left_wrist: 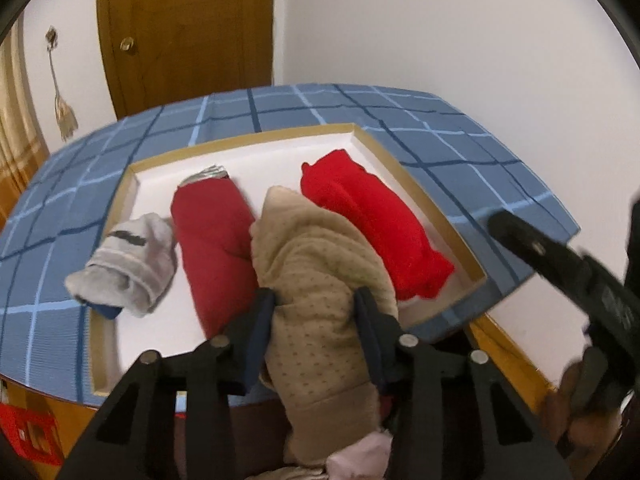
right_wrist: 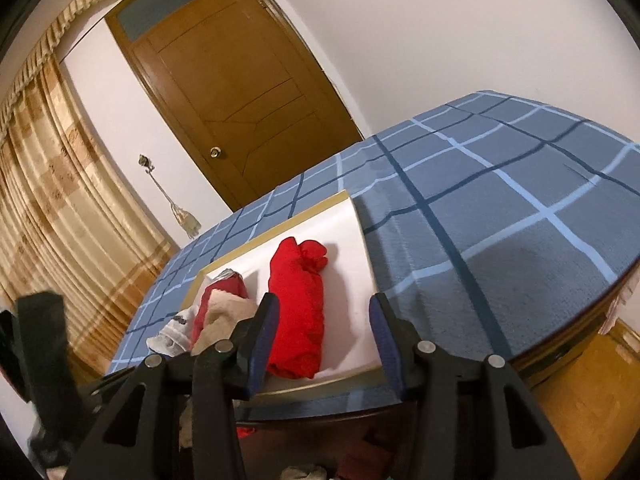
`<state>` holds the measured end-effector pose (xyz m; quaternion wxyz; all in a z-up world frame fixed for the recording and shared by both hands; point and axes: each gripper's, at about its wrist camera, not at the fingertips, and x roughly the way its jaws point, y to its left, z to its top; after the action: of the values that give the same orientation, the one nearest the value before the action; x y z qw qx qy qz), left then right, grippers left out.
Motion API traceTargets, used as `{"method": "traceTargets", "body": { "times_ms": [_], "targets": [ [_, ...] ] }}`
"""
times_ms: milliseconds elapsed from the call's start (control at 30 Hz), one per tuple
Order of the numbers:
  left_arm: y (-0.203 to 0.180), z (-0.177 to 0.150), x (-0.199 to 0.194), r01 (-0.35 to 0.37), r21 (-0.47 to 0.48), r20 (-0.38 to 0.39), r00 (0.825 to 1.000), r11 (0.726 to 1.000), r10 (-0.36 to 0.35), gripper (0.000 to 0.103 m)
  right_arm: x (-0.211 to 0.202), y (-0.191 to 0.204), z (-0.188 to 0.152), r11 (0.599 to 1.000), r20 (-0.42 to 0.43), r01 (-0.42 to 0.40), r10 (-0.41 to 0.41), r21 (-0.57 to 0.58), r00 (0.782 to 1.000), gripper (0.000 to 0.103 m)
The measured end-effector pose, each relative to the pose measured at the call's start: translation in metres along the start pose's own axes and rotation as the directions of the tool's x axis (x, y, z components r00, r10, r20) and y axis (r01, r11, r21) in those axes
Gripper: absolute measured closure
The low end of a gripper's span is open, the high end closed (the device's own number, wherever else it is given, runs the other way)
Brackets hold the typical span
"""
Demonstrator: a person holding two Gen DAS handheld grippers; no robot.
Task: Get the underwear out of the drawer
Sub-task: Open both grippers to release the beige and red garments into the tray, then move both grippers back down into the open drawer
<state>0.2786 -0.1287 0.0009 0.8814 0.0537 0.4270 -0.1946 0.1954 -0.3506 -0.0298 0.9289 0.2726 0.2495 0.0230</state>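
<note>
Beige dotted underwear (left_wrist: 320, 280); dark red roll (left_wrist: 212, 240); bright red roll (left_wrist: 376, 220); blue checked cloth (left_wrist: 460, 140).

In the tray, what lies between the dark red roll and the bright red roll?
The beige dotted roll, gripped by the left tongs; shown in the left wrist view.

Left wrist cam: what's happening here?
A person with a gripper in each hand is moving rolled underwear. The left gripper is shut on a beige roll, held over the near edge of a shallow white tray on the blue checked bed. Already lying in the tray: a grey roll, a dark red roll and a bright red roll. The right gripper is open and holds nothing.
</note>
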Motion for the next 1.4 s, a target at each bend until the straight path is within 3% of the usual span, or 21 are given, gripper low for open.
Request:
{"method": "traceTargets", "body": {
  "times_ms": [167,333,367,400,500,733,800,833,1133,1400],
  "targets": [
    [-0.001,0.018,0.019,-0.034,-0.033,-0.025,0.999,0.999,0.033,0.061,-0.006,-0.013,0.002,0.999,0.002,-0.005,0.005,0.034,1.0,0.053],
    [-0.001,0.028,0.038,-0.088,-0.062,0.003,0.996,0.994,0.089,0.058,-0.01,-0.02,0.003,0.999,0.013,-0.006,0.006,0.039,1.0,0.053],
    [0.001,0.029,0.039,-0.081,-0.084,0.024,0.996,0.993,0.084,0.052,-0.011,-0.021,0.002,0.999,0.015,-0.008,0.007,0.039,1.0,0.053],
    [0.004,0.029,0.043,-0.083,-0.109,0.035,0.996,0.991,0.087,0.04,-0.012,-0.021,0.002,0.999,0.015,-0.009,0.008,0.04,1.0,0.053],
    [0.01,0.026,0.052,-0.109,-0.14,0.078,0.99,0.984,0.121,0.021,-0.011,-0.024,-0.002,0.999,0.004,-0.018,0.017,0.05,1.0,0.053],
    [0.008,0.019,0.023,-0.097,-0.088,0.133,0.985,0.991,0.108,0.02,-0.015,-0.027,-0.014,0.998,-0.022,-0.022,0.023,0.066,0.999,0.053],
    [0.012,0.013,0.01,-0.089,-0.091,0.146,0.984,0.992,0.101,0.005,-0.02,-0.026,-0.018,0.998,-0.022,-0.022,0.024,0.064,0.999,0.053],
    [0.013,0.007,0.001,-0.08,-0.092,0.158,0.983,0.992,0.094,0.003,-0.021,-0.024,-0.02,0.998,-0.022,-0.022,0.023,0.061,1.0,0.053],
    [0.019,-0.034,-0.03,-0.086,-0.055,0.164,0.982,0.995,0.094,0.002,-0.03,-0.011,-0.048,0.997,-0.068,-0.042,0.047,0.07,0.997,0.053],
    [0.029,-0.075,-0.044,-0.114,-0.014,0.142,0.983,0.993,0.115,0.002,-0.042,-0.005,-0.068,0.999,-0.084,-0.016,0.02,0.042,0.996,0.053]
  ]
}}
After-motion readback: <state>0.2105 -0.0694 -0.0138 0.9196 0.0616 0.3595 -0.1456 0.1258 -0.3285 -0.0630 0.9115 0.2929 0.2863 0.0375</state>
